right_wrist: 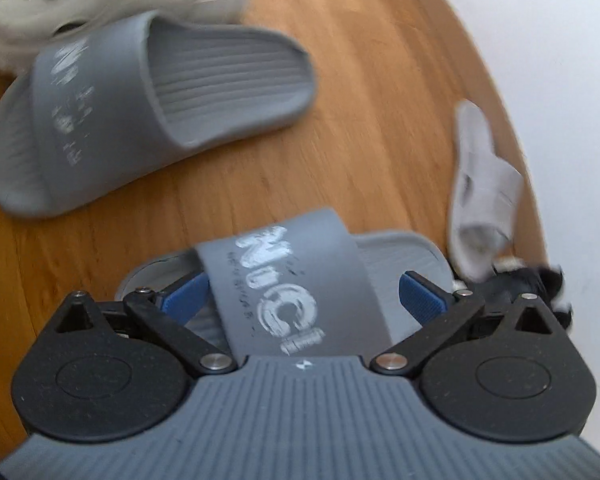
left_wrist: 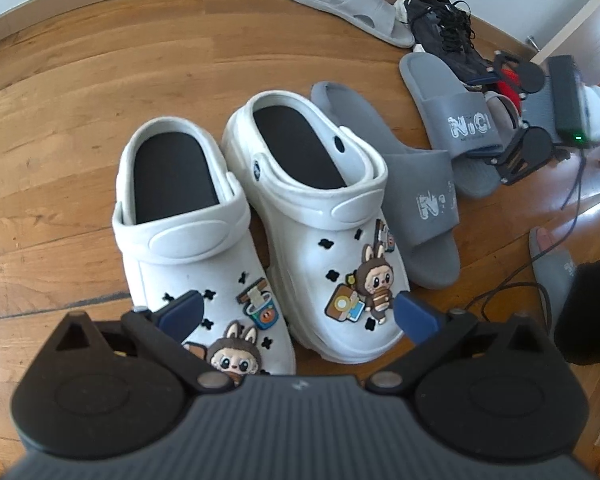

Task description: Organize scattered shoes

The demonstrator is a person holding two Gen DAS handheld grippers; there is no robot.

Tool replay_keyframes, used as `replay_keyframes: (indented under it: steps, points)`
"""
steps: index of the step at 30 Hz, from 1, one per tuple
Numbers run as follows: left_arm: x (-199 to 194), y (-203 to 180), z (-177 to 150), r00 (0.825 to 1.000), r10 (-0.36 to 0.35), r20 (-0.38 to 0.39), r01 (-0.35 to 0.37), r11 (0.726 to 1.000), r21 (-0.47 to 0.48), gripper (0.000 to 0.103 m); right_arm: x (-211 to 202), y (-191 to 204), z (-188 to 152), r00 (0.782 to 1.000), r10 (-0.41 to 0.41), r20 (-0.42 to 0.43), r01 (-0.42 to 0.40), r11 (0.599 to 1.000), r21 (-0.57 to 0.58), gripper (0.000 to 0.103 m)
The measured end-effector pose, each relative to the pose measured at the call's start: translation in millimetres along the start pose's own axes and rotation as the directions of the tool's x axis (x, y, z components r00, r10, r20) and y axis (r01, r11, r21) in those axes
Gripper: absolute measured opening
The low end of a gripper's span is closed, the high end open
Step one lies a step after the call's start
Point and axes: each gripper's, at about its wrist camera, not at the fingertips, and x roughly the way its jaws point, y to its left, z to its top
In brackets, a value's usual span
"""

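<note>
In the left wrist view two white clogs (left_wrist: 188, 216) (left_wrist: 312, 208) with cartoon charms stand side by side on the wood floor. My left gripper (left_wrist: 298, 316) is open above their toes, holding nothing. A dark grey slide (left_wrist: 412, 184) lies right of the clogs. A second grey slide (left_wrist: 448, 108) lies beyond, with my right gripper (left_wrist: 516, 120) over it. In the right wrist view my right gripper (right_wrist: 304, 296) is open, its blue pads (right_wrist: 422, 296) either side of that slide's strap (right_wrist: 284, 288). The other grey slide (right_wrist: 148, 104) lies ahead.
A pale grey sandal (left_wrist: 352, 8) and a black sneaker (left_wrist: 448, 28) lie at the back by the white wall. The sandal also shows in the right wrist view (right_wrist: 480, 188). A cable (left_wrist: 512, 280) and a foot in a grey slipper (left_wrist: 552, 256) are at right.
</note>
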Motion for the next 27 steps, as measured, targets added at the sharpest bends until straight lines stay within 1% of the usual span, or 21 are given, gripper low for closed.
replay_keyframes:
  steps: [1, 2, 5, 8, 10, 12, 13, 15, 18, 20, 21, 22, 23, 24, 25, 26, 27]
  points:
    - [0.2, 0.3, -0.4, 1.0, 0.0, -0.001, 0.0, 1.0, 0.0, 0.102, 3.1, 0.6, 0.6, 1.0, 0.01, -0.013, -0.01, 1.0, -0.011, 0.09]
    - [0.4, 0.6, -0.8, 1.0, 0.0, -0.003, 0.0, 1.0, -0.001, 0.102, 4.6, 1.5, 1.2, 1.0, 0.016, -0.019, -0.017, 1.0, -0.023, 0.087]
    - [0.5, 1.8, -1.7, 1.0, 0.0, -0.006, 0.0, 1.0, -0.004, 0.102, 2.3, 4.7, 2.4, 0.999, 0.031, -0.011, -0.031, 0.998, -0.058, 0.084]
    - [-0.9, 4.7, -1.8, 1.0, 0.002, -0.003, -0.002, 1.0, -0.018, 0.102, -18.1, 11.0, -2.6, 0.995, 0.083, 0.062, -0.079, 0.995, -0.061, 0.084]
    - [-1.9, 6.2, -1.9, 1.0, 0.002, -0.001, -0.002, 1.0, -0.025, 0.102, -27.4, 20.3, -6.2, 0.988, 0.121, 0.099, -0.111, 0.989, -0.099, 0.084]
    - [-3.0, 5.7, -2.0, 1.0, -0.001, 0.0, 0.001, 1.0, -0.023, 0.102, -37.2, 34.2, -11.2, 0.976, 0.171, 0.137, -0.149, 0.976, -0.156, 0.084]
    - [-3.6, 5.0, -2.2, 1.0, -0.002, 0.001, 0.002, 1.0, -0.019, 0.102, -38.9, 40.8, -13.3, 0.972, 0.187, 0.142, -0.161, 0.971, -0.178, 0.084]
    - [-3.7, 3.8, -2.5, 1.0, -0.003, -0.001, 0.003, 1.0, -0.014, 0.102, -36.0, 53.5, -15.1, 0.972, 0.191, 0.134, -0.163, 0.967, -0.195, 0.084]
    - [-2.0, 3.7, -2.6, 1.0, -0.003, -0.008, 0.003, 1.0, -0.013, 0.102, -30.9, 62.2, -15.2, 0.973, 0.195, 0.126, -0.171, 0.968, -0.182, 0.086]
    - [-1.5, 4.3, -2.3, 1.0, -0.003, -0.01, 0.002, 1.0, -0.016, 0.102, -32.1, 63.4, -15.2, 0.968, 0.214, 0.128, -0.189, 0.965, -0.184, 0.087]
    - [-1.6, 4.5, -2.2, 1.0, -0.002, -0.01, 0.002, 1.0, -0.017, 0.102, -35.2, 61.2, -14.9, 0.963, 0.231, 0.138, -0.206, 0.962, -0.178, 0.093]
    - [-1.8, 4.8, -2.1, 1.0, -0.002, -0.01, 0.001, 1.0, -0.018, 0.102, -45.1, 53.2, -13.8, 0.945, 0.277, 0.175, -0.252, 0.955, -0.154, 0.098]
    - [-1.9, 5.3, -2.2, 1.0, -0.002, -0.01, 0.002, 1.0, -0.019, 0.102, -58.5, 42.1, -12.2, 0.914, 0.334, 0.23, -0.314, 0.942, -0.122, 0.102]
    - [-1.8, 5.4, -2.2, 1.0, -0.003, -0.011, 0.003, 1.0, -0.021, 0.102, -69.6, 33.4, -9.8, 0.888, 0.369, 0.275, -0.356, 0.929, -0.099, 0.102]
    - [-1.5, 5.4, -2.3, 1.0, -0.003, -0.013, 0.003, 1.0, -0.022, 0.102, -77.2, 27.8, -5.9, 0.874, 0.377, 0.306, -0.37, 0.925, -0.084, 0.102]
    - [-1.2, 5.4, -2.5, 1.0, -0.003, -0.014, 0.003, 1.0, -0.022, 0.102, -81.7, 25.2, 0.1, 0.871, 0.366, 0.329, -0.363, 0.929, -0.073, 0.102]
    - [-0.8, 5.2, -2.5, 1.0, -0.003, -0.015, 0.003, 1.0, -0.022, 0.102, -83.1, 24.5, 7.7, 0.872, 0.344, 0.348, -0.344, 0.937, -0.064, 0.102]
